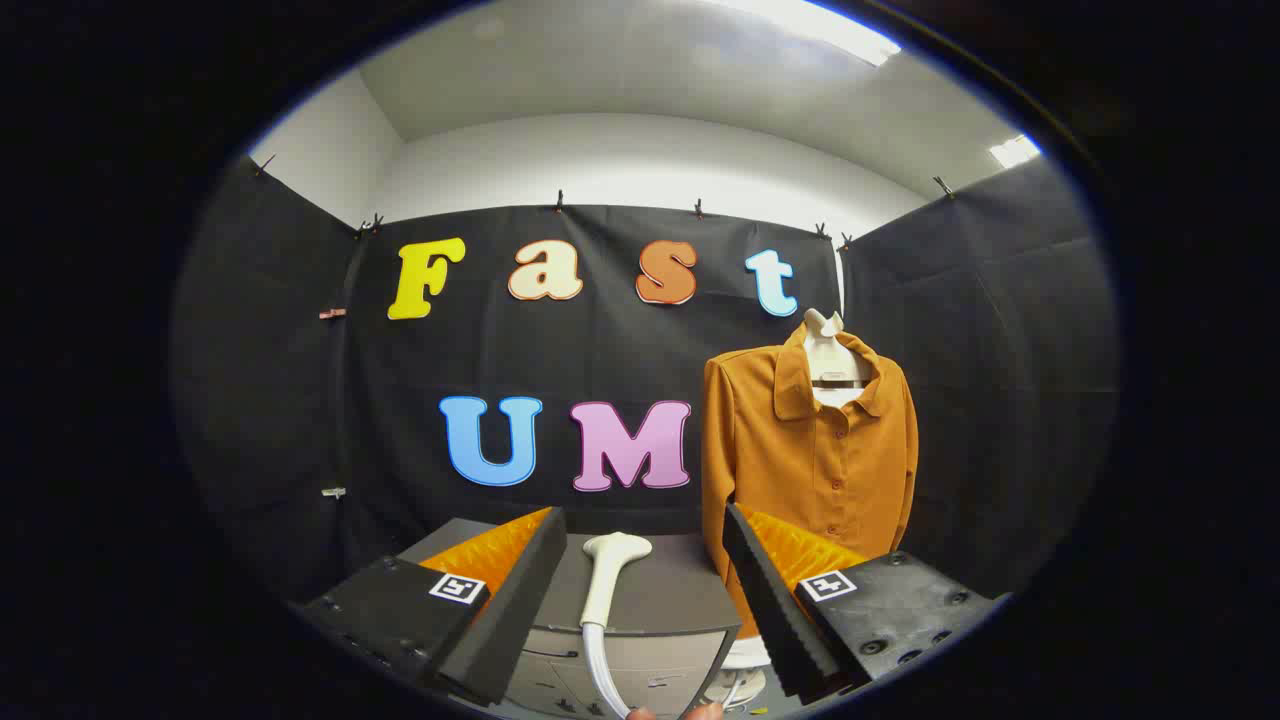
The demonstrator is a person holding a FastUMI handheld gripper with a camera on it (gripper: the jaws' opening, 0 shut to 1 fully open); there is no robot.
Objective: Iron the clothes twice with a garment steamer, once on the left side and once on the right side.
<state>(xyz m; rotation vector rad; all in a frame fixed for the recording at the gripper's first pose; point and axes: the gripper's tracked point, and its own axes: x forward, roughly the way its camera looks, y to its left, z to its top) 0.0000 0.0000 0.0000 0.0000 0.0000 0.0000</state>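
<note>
While the hand-held gripper hovers wide open and empty, the steamer head lies on the worktop between its fingers, long axis pointing away; the orange shirt hangs beyond, rightward.

I count 1 orange shirt on 1 white mannequin, 1 white garment steamer head with 1 hose, and 1 grey cabinet under it. My gripper has 2 fingers, spread apart, each carrying 1 square marker.
</note>
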